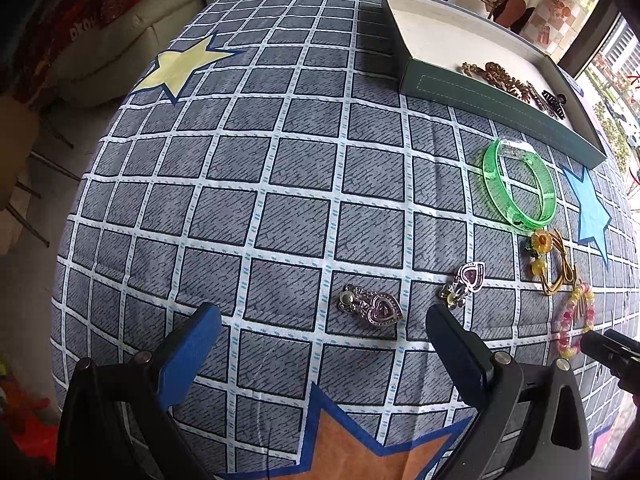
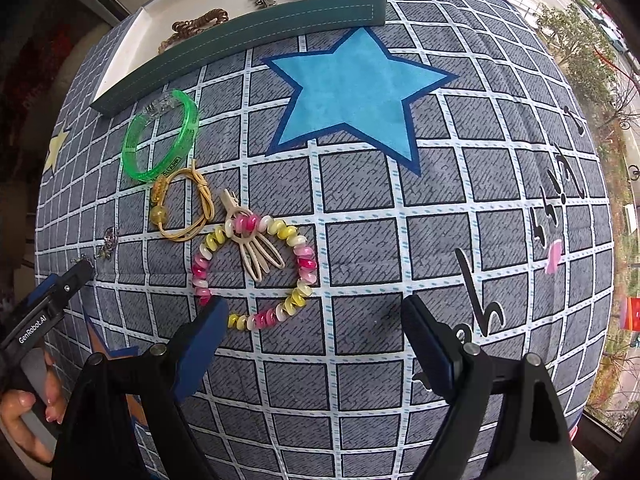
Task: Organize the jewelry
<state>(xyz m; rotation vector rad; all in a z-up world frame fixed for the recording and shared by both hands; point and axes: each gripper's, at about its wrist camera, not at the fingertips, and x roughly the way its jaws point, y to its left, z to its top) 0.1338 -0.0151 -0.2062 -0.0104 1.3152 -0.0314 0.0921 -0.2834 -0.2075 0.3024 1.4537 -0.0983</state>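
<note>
Left gripper (image 1: 320,320) spread wide over heart earring (image 1: 370,308) on checked cloth (image 1: 240,200), right gripper (image 2: 310,312) spread above beaded bracelet (image 2: 256,268), neither touching, green bangle (image 2: 160,140) beside tray (image 2: 248,36).

The left gripper (image 1: 320,332) hangs wide open over the checked cloth (image 1: 240,184), a heart brooch (image 1: 372,309) between its fingers. A green bangle (image 1: 518,184) lies beside the tray (image 1: 480,100).

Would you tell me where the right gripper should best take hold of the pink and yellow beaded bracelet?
Probably the near arc of the beaded bracelet, from straight above with one finger inside the loop and one outside. It lies flat, and the cream hair clip rests across its far side. The right gripper hangs open there.
</note>
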